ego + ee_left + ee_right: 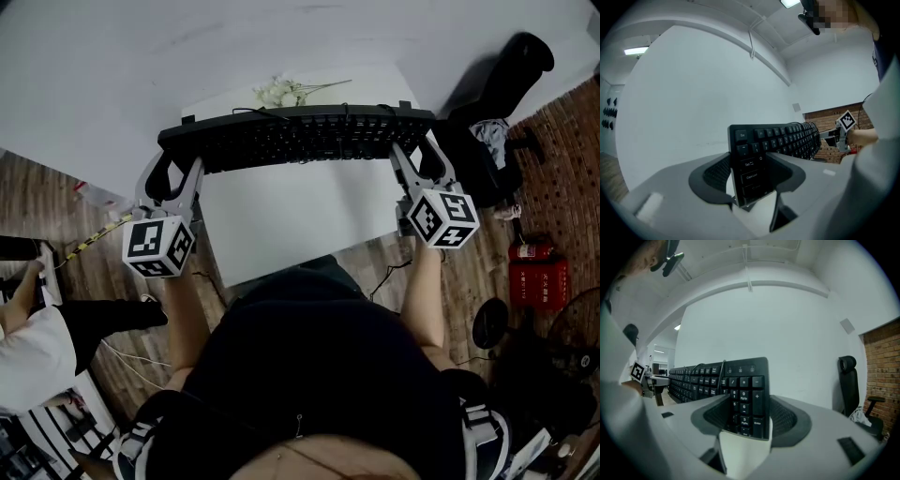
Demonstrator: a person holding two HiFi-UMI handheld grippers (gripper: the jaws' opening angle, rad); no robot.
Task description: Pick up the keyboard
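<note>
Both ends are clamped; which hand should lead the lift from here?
Right, I'd say, marginally. The right gripper grips the keyboard squarely across its number pad; the left gripper holds the Tab end at a slant. Both are shut on it, so raise them together.

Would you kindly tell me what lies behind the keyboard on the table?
A sprig of white flowers lies on the white table beyond the black keyboard. The keyboard covers the strip of table beneath it, so nothing there can be checked.
</note>
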